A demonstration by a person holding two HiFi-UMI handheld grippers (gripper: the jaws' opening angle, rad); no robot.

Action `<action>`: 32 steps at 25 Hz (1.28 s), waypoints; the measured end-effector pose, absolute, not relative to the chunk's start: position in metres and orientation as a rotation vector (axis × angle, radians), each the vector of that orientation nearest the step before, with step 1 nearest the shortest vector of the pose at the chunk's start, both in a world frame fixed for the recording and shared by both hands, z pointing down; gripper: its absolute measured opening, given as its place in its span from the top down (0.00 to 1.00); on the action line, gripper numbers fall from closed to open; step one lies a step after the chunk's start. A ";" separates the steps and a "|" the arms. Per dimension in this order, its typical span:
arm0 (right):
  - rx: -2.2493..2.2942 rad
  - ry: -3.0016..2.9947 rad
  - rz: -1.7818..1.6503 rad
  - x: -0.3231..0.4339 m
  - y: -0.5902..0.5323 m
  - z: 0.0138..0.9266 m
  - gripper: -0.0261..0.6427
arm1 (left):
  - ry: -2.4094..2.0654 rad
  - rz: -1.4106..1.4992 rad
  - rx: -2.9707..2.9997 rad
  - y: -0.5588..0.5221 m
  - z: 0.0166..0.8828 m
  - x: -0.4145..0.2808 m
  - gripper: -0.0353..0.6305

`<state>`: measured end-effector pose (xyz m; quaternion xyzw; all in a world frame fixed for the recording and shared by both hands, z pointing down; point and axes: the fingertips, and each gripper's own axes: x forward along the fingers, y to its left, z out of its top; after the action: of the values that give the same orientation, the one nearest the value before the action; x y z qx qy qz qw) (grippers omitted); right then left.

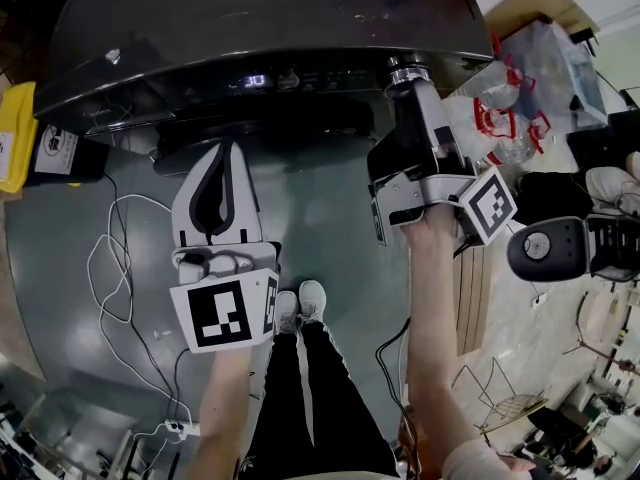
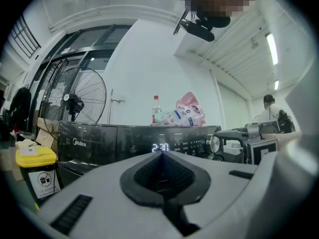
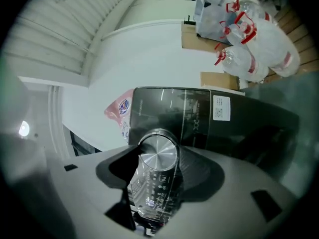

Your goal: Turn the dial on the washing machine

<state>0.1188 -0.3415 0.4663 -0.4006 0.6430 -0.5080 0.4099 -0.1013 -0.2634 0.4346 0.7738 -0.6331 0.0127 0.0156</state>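
Washing machine (image 1: 250, 18): dark and wide, it lies across the far side of the head view, with its control panel facing the person.
Dial (image 3: 158, 154): a round silver knob at the right end of the panel, to the right of the lit display (image 2: 160, 147).
Right claw (image 1: 410, 90): it reaches forward to the panel, with its two jaws closed on the dial, one at each side.
Left claw (image 1: 224, 158): it is held nearer, to the left of the right claw and well apart from the machine. Its jaws are together with nothing between them.
Display: it reads 2:30 in the left gripper view.
On top of the machine: a pink bag (image 2: 192, 108) and a bottle (image 2: 156, 109) with a red cap.
Floor (image 1: 320, 218): grey-green, with white cables (image 1: 120, 268) on the left and the person's white shoes (image 1: 300, 303) near.
Left of the machine: a yellow bin (image 2: 35, 158), with a standing fan (image 2: 79, 98) beyond it.
Far right: clear bottles (image 1: 510, 118) with red caps.
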 end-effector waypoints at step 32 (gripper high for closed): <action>-2.098 2.867 0.432 0.093 -0.339 0.449 0.54 | -1.982 0.074 2.394 -0.246 0.442 -0.111 0.95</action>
<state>0.0926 -0.3389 0.4491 -0.5723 0.7820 0.1177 -0.2171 -0.1111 -0.2456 0.4417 0.7701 -0.6373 0.0238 0.0163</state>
